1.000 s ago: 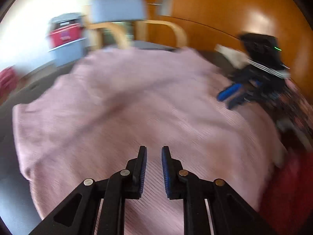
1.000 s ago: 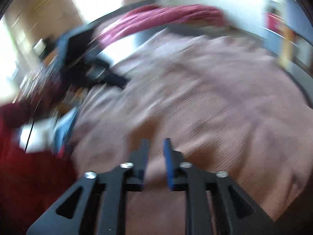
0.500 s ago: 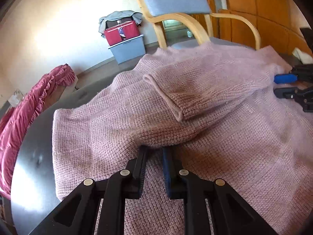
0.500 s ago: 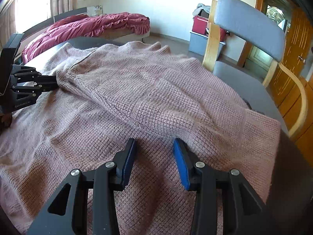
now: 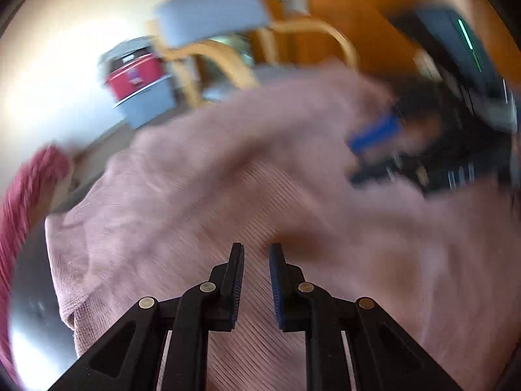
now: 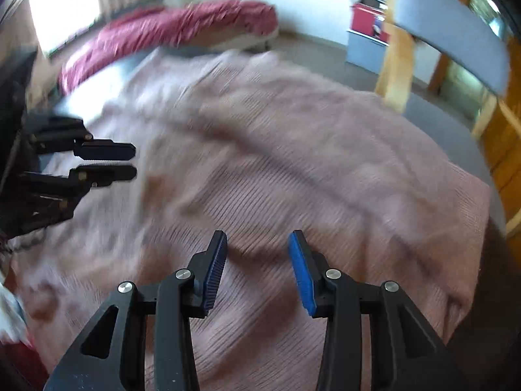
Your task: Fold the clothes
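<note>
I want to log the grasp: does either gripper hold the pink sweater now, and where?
Nothing is held. The left gripper and right gripper hover over the pink sweater, jaws apart and empty.

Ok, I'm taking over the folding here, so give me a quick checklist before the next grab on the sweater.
1. Sweater lies on the table: ok.
2. Right gripper open, nothing between its jaws: ok; they have just been opening.
3. Left gripper free of cloth: ok, narrow gap with nothing pinched.
4. Grippers apart from each other: ok.
5. Fold edge found: cannot tell, pictures blurred.
</note>
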The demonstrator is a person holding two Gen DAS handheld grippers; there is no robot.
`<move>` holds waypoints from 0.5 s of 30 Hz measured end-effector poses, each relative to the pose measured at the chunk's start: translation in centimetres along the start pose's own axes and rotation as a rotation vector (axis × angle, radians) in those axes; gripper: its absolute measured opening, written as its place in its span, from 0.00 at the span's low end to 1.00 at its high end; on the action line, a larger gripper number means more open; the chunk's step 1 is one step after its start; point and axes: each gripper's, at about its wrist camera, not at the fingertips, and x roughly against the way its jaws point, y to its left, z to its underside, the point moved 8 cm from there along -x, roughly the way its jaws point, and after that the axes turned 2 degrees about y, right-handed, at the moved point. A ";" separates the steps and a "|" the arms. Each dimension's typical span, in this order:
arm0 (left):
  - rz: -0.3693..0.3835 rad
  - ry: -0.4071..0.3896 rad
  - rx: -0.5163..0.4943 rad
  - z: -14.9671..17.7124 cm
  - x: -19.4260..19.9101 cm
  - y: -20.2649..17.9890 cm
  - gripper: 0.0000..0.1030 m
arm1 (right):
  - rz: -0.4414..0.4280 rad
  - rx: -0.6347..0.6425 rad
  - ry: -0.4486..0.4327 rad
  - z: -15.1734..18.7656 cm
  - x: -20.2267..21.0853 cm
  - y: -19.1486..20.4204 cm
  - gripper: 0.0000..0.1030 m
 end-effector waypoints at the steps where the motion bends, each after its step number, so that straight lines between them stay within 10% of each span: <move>1: -0.062 -0.015 -0.081 1.1 0.6 -0.9 0.14 | 0.014 0.038 -0.004 0.7 0.1 0.8 0.43; 6: -0.247 -0.062 -0.316 6.7 3.6 -1.8 0.14 | 0.022 0.064 -0.022 4.3 2.0 0.4 0.50; 15: -0.029 -0.052 0.081 7.8 6.8 2.7 0.18 | -0.038 -0.022 -0.064 5.7 5.3 0.3 0.52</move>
